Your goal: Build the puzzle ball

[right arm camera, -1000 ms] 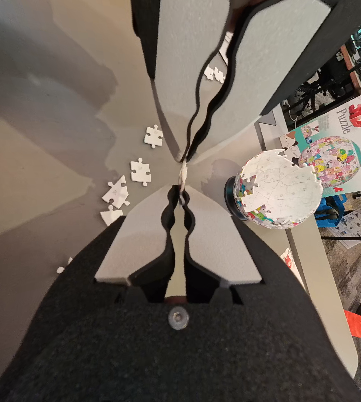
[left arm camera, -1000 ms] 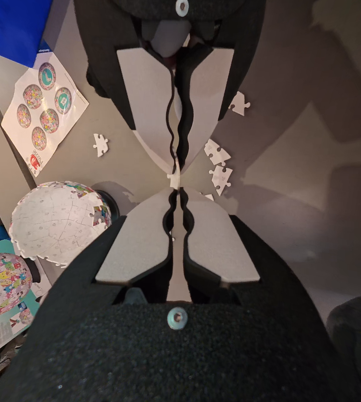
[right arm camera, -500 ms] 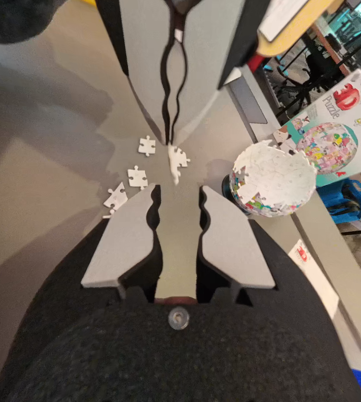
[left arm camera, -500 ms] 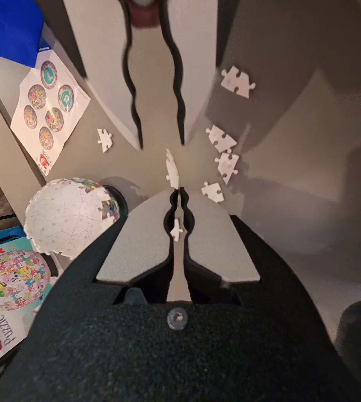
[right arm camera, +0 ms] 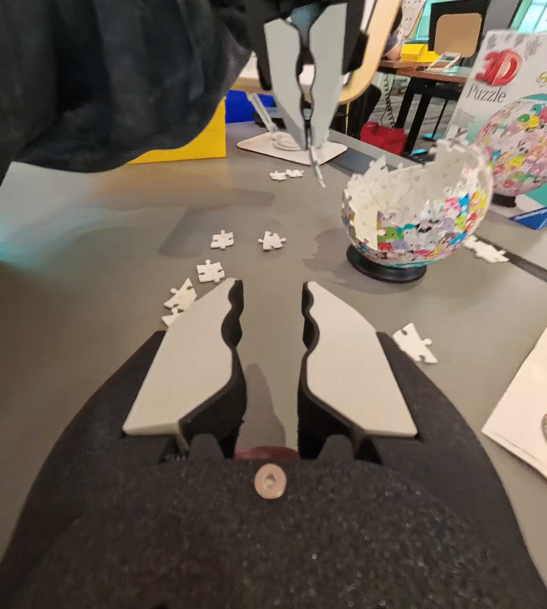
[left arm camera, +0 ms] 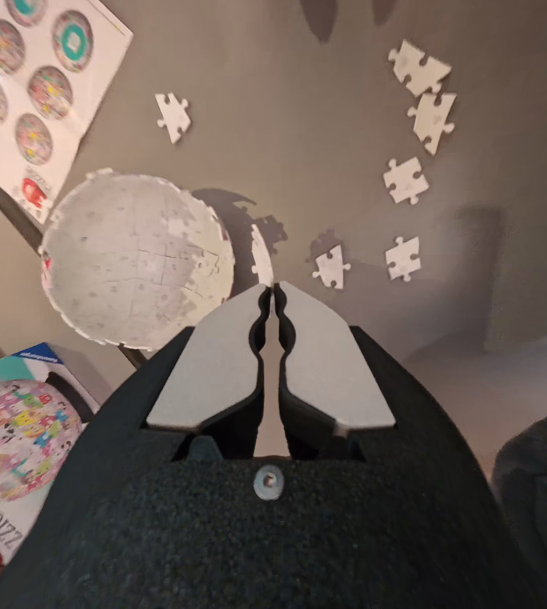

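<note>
Piece (left arm camera: pixel 262 255) now clamped by left hand-held gripper (left arm camera: pixel 271 286) alone; right hand-held gripper (right arm camera: pixel 272 290) parted, emptied, withdrawn. Handover done; ball (left arm camera: pixel 133 260) insertion expected next.

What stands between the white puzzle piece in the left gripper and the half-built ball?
Nothing visible. The left gripper holds the white curved puzzle piece just beside the half-built puzzle ball's open rim; only bare grey table shows in the gap.
</note>
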Action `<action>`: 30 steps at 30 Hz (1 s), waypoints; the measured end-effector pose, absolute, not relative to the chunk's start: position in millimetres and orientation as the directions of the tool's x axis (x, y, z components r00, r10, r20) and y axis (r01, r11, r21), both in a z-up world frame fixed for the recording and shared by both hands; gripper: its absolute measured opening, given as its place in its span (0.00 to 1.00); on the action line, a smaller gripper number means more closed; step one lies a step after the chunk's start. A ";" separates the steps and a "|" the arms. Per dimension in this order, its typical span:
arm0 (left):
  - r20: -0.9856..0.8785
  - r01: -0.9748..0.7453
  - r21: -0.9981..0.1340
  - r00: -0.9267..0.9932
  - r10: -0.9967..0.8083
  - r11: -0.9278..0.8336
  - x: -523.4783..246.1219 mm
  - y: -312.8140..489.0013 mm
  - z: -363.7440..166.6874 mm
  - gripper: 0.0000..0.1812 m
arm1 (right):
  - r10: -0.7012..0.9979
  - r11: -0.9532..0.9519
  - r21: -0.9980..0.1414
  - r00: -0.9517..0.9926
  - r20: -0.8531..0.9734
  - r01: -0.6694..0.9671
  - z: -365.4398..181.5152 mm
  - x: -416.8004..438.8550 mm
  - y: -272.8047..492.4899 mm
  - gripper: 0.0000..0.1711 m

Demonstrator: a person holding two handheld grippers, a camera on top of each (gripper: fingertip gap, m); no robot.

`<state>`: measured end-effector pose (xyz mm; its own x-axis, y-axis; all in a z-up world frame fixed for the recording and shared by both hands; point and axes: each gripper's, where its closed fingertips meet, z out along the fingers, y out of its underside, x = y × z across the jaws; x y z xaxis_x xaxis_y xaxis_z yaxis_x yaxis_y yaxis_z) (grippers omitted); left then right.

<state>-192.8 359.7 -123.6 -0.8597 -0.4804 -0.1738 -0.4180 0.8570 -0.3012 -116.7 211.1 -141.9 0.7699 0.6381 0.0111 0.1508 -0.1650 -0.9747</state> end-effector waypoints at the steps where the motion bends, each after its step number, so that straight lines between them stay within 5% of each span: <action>1: -0.159 -0.407 -0.292 -0.872 -0.463 0.866 -192.1 364.9 -127.5 0.01 | 0.647 -0.182 -0.972 0.762 -0.005 0.149 -148.0 -118.1 211.1 0.19; 12: -0.061 -0.309 -0.305 -0.938 -0.343 0.901 -181.3 379.6 -130.6 0.01 | 0.687 -0.258 -0.966 0.708 -0.162 0.030 -144.8 -115.3 216.3 0.19; 30: -0.009 -0.312 -0.141 -0.949 -0.316 0.940 -174.1 384.7 -147.4 0.01 | 0.717 -0.215 -0.973 0.691 -0.099 0.084 -144.8 -122.4 210.5 0.16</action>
<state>-174.1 384.7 -147.4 -0.9487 -0.3160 -0.0093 -0.3116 0.9397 -0.1411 -122.4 210.5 -144.8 0.6905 0.7165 -0.0986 0.0843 -0.2151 -0.9729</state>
